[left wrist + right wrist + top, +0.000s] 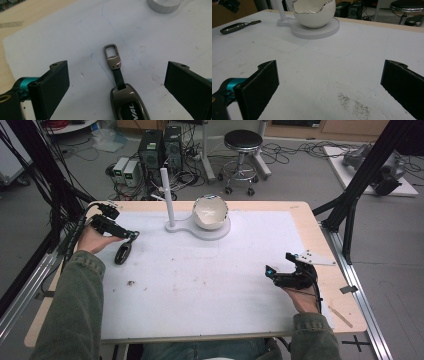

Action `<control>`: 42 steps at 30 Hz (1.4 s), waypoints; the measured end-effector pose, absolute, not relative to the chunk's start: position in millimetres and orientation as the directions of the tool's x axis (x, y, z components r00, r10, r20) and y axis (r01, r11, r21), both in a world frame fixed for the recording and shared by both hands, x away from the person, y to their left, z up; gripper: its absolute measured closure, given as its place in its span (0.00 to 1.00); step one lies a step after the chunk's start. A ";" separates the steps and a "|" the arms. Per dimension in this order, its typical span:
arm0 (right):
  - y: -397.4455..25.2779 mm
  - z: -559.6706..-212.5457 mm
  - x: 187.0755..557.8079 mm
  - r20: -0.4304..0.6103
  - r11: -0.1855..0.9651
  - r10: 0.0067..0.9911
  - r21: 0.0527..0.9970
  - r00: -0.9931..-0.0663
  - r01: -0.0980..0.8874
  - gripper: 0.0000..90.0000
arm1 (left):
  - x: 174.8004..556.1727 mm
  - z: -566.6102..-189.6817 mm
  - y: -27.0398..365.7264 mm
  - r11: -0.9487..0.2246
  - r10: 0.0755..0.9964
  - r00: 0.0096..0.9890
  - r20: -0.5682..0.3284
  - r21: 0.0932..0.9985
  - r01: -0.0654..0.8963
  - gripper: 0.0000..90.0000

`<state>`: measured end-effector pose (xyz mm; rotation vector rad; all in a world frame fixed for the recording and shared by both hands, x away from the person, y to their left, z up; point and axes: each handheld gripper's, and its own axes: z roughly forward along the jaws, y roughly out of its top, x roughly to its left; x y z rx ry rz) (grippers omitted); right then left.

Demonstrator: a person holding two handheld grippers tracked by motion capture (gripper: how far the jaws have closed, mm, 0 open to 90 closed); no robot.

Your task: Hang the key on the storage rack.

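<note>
At the left side of the white tabletop (210, 285), my left gripper (134, 235) hangs just above a dark key fob (122, 253), its 2 fingers (53, 82) spread wide apart and holding nothing. Seen from the left gripper view, the key fob (128, 105) lies flat on the tabletop between those fingers without touching either one, its short black strap leading away to a metal clip (112, 56) that points toward the far side. White letters show on the fob's dark face, cut off by the picture's bottom edge.

My right gripper (270, 271) sits low at the near right of the tabletop, well apart from the fob, its 2 fingers (259, 85) also wide apart over bare white surface. A scatter of dark specks (354, 105) marks the tabletop just ahead of them.

At the far middle stands a white stand (200, 231) with a round base, carrying a white egg-shaped bowl (210, 212) with a jagged silver rim and, to its left, an upright white post (168, 195). From the right gripper view, the fob (235, 27) lies to the left of that stand.
</note>
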<state>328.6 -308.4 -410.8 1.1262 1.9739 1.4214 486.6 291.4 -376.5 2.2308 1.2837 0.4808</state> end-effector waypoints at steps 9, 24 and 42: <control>-312.4 -410.5 329.2 0.096 0.129 0.831 0.925 -0.548 0.358 0.01 | 503.4 -403.5 297.1 -0.434 0.861 0.508 -0.022 0.486 0.758 0.12; -310.0 -411.3 328.8 0.091 0.146 0.826 0.919 -0.557 0.365 0.01 | 511.6 -411.4 282.9 -0.494 0.850 0.521 0.073 0.450 0.744 0.48; -311.8 -409.6 327.9 0.089 0.135 0.830 0.926 -0.550 0.354 0.01 | 512.6 -410.6 278.9 -0.489 0.860 0.504 0.087 0.430 0.759 0.97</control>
